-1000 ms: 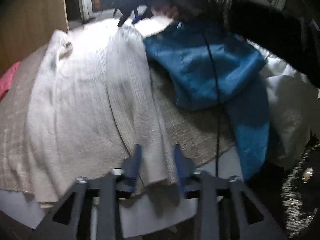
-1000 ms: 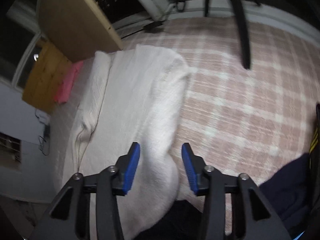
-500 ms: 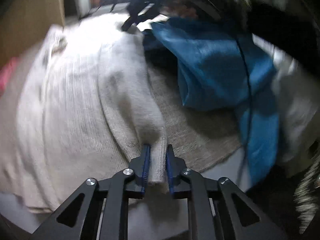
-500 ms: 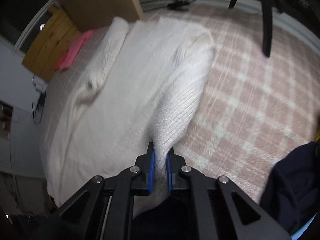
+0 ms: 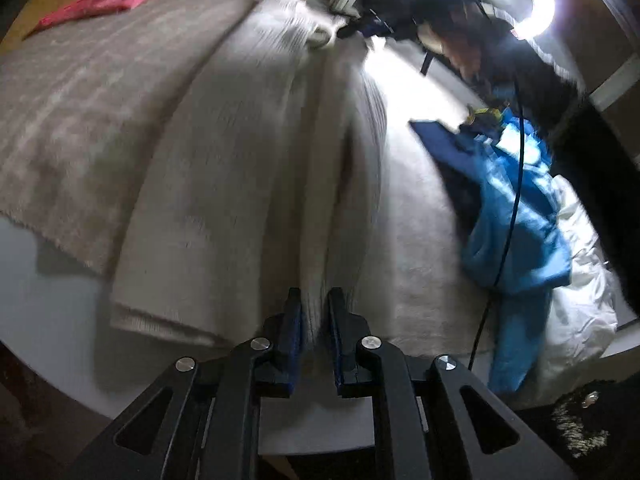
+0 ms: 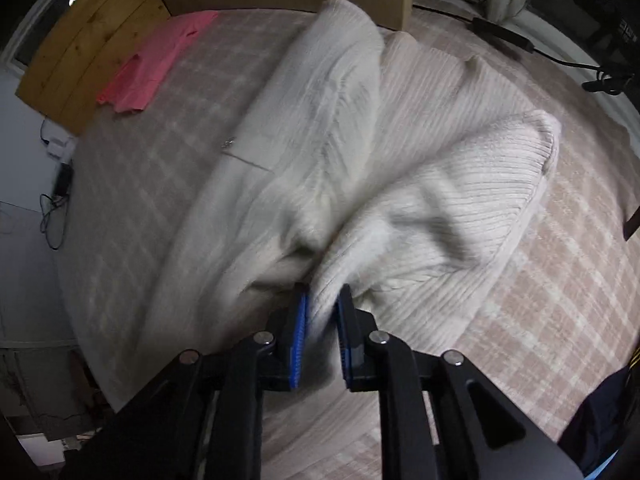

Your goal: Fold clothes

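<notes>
A cream ribbed sweater (image 5: 240, 160) lies across the beige checked blanket (image 5: 80, 100). A ridge of its knit rises into my left gripper (image 5: 314, 300) at the near hem. Those jaws are opening slightly, and the pads still pinch the fabric. In the right wrist view the same sweater (image 6: 328, 92) is bunched and folded over. My right gripper (image 6: 324, 296) holds a pinch of its ribbed edge; its jaws are also opening a little around the knit. The far end of the sweater is blurred in the left view.
A pink garment (image 6: 156, 68) lies at the far left of the blanket (image 6: 560, 280), beside a wooden board (image 6: 88, 40). A blue garment (image 5: 516, 216), a black cable (image 5: 516, 184) and white bedding (image 5: 580, 300) lie to the right. Dark clothing (image 6: 600, 412) sits at the lower right.
Both grippers went from open around the sweater's edge to closed on it. They then carried the fabric sideways toward the pink garment, lifting a fold over the sweater's body.
</notes>
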Motion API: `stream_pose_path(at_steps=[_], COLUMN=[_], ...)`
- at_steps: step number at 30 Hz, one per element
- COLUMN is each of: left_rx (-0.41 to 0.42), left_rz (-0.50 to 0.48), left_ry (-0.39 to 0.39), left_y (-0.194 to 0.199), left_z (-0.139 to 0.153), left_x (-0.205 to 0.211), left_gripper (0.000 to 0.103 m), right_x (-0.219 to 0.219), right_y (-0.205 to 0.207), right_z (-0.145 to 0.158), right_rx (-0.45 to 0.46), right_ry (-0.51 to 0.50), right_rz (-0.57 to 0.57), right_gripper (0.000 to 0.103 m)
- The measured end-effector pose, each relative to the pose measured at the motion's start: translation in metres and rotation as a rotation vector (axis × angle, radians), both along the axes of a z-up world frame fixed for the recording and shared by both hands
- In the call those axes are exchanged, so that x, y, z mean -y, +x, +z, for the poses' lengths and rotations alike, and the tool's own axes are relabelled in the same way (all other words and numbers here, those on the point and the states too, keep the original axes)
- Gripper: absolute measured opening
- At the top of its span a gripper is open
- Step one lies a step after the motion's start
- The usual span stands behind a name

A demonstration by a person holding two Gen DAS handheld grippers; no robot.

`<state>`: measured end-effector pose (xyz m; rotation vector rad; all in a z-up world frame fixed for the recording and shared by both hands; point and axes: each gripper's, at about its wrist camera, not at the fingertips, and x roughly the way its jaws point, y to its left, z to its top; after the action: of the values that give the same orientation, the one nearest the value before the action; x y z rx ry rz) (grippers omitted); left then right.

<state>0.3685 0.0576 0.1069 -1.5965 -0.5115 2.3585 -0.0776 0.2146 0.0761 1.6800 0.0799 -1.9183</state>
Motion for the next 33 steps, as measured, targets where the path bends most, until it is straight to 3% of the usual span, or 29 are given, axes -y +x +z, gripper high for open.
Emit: stream_pose_path(at_steps=[4,7,10,14,17,23,25,28,30,31,32,33], left_rx=[-0.029,-0.07,-0.111,-0.14,-0.102,-0.068,-0.065,-0.065,-0.073,-0.08,-0.085,-0.087], left_rz=[-0.018,-0.022,-0.059,-0.15,-0.193,-0.203,-0.209,-0.219,-0.227,-0.232,-0.235,-0.237], left_ry=[-0.087,-0.104,-0.111,-0.145,-0.157,-0.142,-0.135,-0.127,-0.123,-0.12,-0.113,-0.104], left_y=[0.005,0.009,-0.013,-0.034,-0.053,-0.071,-0.071,-0.068,-0.068,-0.068,-0.067,-0.065], left_z=[0.02,0.04,0.047,0.045,0.026,0.008,0.008,0.007,0.006,0.006,0.006,0.006], left_x=[0.0,0.004,-0.029,-0.051,-0.063,-0.069,-0.068,-0.064,-0.064,-0.065,-0.065,-0.064], left_gripper=[0.019,0.019,0.019,0.026,0.027,0.027,0.027,0.027,0.027,0.027,0.028,0.03], right_x=[-0.065,-0.105,-0.118,-0.11,-0.102,-0.079,-0.067,-0.052,-0.042,-0.037,-0.033,-0.028], right_y=[-0.003,-0.016,-0.031,-0.056,-0.075,-0.073,-0.075,-0.083,-0.084,-0.082,-0.079,-0.076], right_z=[0.042,0.05,0.035,0.013,-0.003,-0.004,-0.006,-0.021,-0.027,-0.026,-0.019,-0.011], right_rx=[-0.017,-0.1,-0.092,-0.07,-0.055,-0.002,0.028,0.029,-0.003,-0.036,-0.05,-0.061], right_ry=[-0.286,-0.238,-0.169,-0.098,-0.066,-0.109,-0.051,0.076,0.125,0.144,0.122,0.095], right_rz=[-0.11,-0.221,-0.282,-0.353,-0.407,-0.387,-0.379,-0.398,-0.386,-0.375,-0.357,-0.338], right_gripper=[0.025,0.025,0.025,0.026,0.026,0.029,0.04,0.042,0.035,0.017,0.007,0.007])
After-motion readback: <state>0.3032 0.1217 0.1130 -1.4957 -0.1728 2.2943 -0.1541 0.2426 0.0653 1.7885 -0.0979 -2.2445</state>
